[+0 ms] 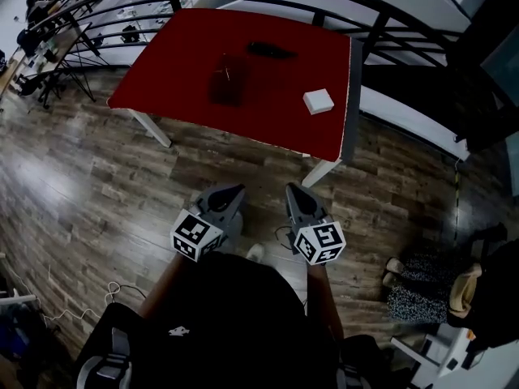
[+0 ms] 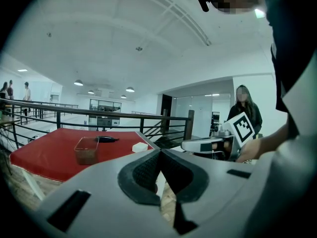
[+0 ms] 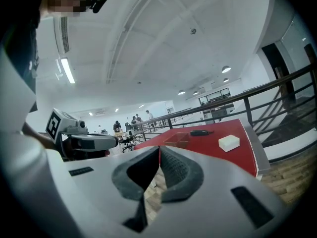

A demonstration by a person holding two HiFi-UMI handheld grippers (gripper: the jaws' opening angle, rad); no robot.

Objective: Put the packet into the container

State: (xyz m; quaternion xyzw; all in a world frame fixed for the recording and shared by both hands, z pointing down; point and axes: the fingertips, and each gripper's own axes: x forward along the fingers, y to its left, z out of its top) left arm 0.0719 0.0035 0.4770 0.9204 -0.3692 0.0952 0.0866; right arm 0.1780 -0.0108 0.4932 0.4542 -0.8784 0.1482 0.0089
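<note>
Work has not started: left tongs [image 1: 238,190] and right tongs [image 1: 291,188] are clenched on nothing, near side of the red table [image 1: 178,55]; the dark packet [image 1: 272,51] lies outside the tub [image 1: 229,79].

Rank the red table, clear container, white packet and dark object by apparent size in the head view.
1. red table
2. clear container
3. white packet and dark object: too alike to rank

The table [image 1: 186,63] is matt red, the floor [image 1: 97,185] glossy wood plank, the container [image 1: 228,80] clear plastic.
</note>
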